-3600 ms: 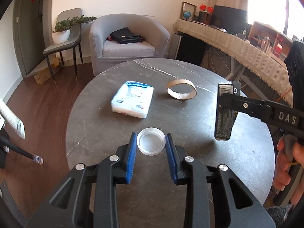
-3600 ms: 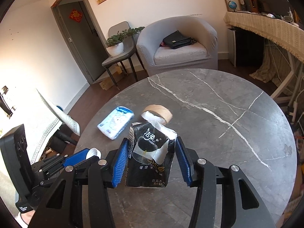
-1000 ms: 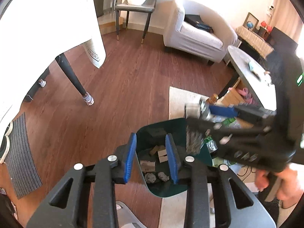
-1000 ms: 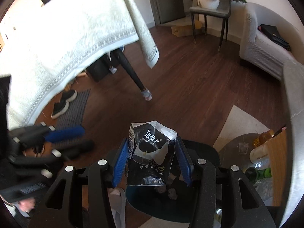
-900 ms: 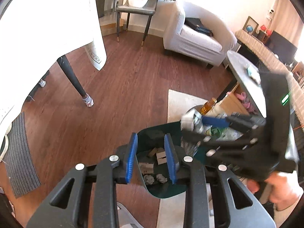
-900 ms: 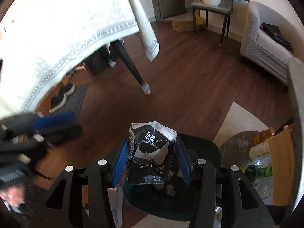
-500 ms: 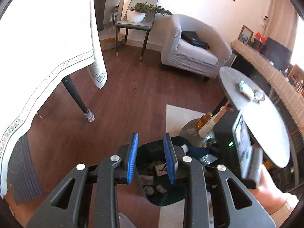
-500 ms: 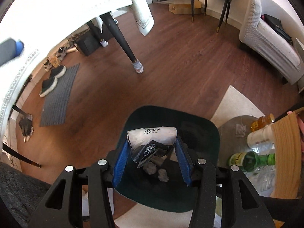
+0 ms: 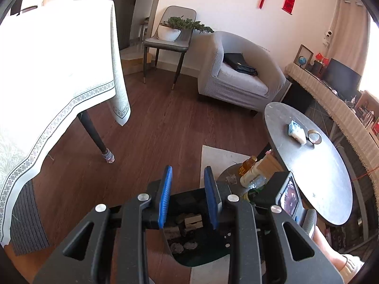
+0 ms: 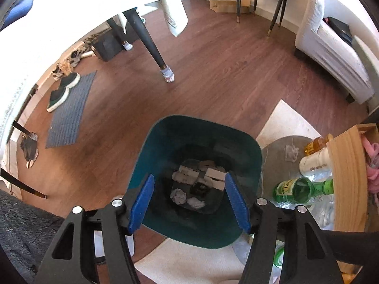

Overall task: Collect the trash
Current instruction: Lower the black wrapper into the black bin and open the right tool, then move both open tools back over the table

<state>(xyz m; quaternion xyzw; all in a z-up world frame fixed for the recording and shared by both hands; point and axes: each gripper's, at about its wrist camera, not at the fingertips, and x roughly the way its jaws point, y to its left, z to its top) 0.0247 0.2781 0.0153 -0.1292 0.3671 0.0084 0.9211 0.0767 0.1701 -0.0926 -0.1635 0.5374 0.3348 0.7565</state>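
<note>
Right gripper (image 10: pixel 189 203) held over a dark green bin (image 10: pixel 165 137), its two blue-padded fingers (image 10: pixel 142 203) spread wide apart with nothing between them. Inside the bin, at the bottom: several small pale cardboard boxes (image 10: pixel 213 177), two crumpled grey paper wads (image 10: pixel 178 195) and a dark wrapper (image 10: pixel 200 188), partly buried among them, exact box count hard to tell.

Just right of the bin, a low round stand (image 10: pixel 274 156) with one green glass bottle (image 10: pixel 300 189) lying on its side, one amber bottle (image 10: pixel 317 145) and one white bottle (image 10: pixel 315 163). Further right, a wooden crate (image 10: pixel 345 175) holding something pink.

Left gripper (image 9: pixel 188 198) higher up, its two blue fingers (image 9: pixel 164 198) also parted, a narrower gap, empty. Same bin (image 9: pixel 201 259) seen below and between them, mostly hidden by the gripper body.

On the right in the left view, one round dark marble table (image 9: pixel 315 175) with two items near its far edge: one blue and white tissue pack (image 9: pixel 295 129) and one tape ring (image 9: pixel 314 136), just beside each other.

Far side of the room: one grey armchair (image 9: pixel 239 75) with a black bag (image 9: pixel 239 64) on the seat, one grey chair (image 9: pixel 170 40) bearing a potted plant (image 9: pixel 182 24). On the left, one table under a white cloth (image 9: pixel 59 71). Near left on the wood floor (image 10: pixel 225 75), one grey mat (image 10: pixel 68 113) with one pair of dark shoes (image 10: pixel 62 90).
</note>
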